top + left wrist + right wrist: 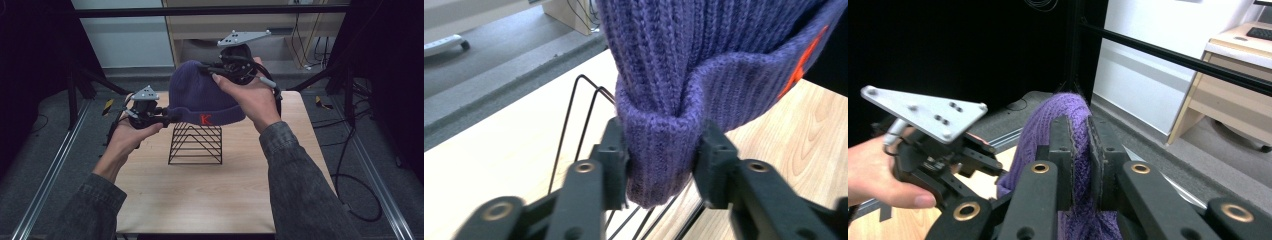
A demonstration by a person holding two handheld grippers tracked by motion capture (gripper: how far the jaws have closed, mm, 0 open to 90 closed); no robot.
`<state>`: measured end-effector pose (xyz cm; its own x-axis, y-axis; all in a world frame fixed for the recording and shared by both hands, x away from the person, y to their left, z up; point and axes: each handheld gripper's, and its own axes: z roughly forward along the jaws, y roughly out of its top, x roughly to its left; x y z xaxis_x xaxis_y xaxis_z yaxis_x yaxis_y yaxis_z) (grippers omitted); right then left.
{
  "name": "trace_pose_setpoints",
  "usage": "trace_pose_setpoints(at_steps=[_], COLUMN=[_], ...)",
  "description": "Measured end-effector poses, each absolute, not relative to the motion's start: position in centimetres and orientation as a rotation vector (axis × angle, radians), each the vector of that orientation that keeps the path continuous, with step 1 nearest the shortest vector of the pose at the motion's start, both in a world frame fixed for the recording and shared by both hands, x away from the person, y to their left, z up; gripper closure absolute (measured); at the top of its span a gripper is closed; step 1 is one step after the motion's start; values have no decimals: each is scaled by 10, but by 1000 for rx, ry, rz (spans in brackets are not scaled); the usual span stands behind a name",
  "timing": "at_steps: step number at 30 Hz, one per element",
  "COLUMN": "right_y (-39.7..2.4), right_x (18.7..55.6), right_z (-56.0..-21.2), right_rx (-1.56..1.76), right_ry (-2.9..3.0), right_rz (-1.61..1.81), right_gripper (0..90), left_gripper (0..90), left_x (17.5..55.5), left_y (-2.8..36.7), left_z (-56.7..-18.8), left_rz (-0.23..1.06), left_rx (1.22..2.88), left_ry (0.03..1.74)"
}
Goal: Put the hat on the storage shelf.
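The beanie (202,92) hangs above the wire rack (195,144), hiding the rack's top, and its crown runs off the top edge in the left gripper view. The left gripper (659,160) pinches the folded cuff; the right gripper (1079,145) is clamped on the crown. The beanie sits upright, crown up, cuff down, red K (205,119) facing the person.

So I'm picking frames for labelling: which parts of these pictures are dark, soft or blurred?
High view: dim overall, both sides almost black, the table and beanie evenly lit. Left gripper view: the beanie's cuff is sharp, while the left claw turns soft toward the bottom edge. Right gripper view: black upper left, bright wall at right, right claw fairly sharp.
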<state>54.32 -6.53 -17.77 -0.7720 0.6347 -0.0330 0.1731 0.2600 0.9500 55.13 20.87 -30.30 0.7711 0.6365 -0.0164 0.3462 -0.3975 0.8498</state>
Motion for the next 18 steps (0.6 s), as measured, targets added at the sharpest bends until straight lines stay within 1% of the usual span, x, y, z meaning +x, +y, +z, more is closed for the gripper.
trace_pose_setpoints(at_steps=[5,10,18], right_y=[-70,-67,-56], right_x=[549,555,566], right_z=[-180,-184,-193], right_rx=[756,770,792], right_ry=[2119,2125,2143], right_rz=[1507,1481,1451], right_gripper=[821,820,819], left_gripper=[694,704,705], left_x=[547,539,529], left_y=[216,226,236], left_z=[-297,-291,-283], left_rz=[419,471,476], left_rx=[2008,2023,2041], left_ry=[759,782,794])
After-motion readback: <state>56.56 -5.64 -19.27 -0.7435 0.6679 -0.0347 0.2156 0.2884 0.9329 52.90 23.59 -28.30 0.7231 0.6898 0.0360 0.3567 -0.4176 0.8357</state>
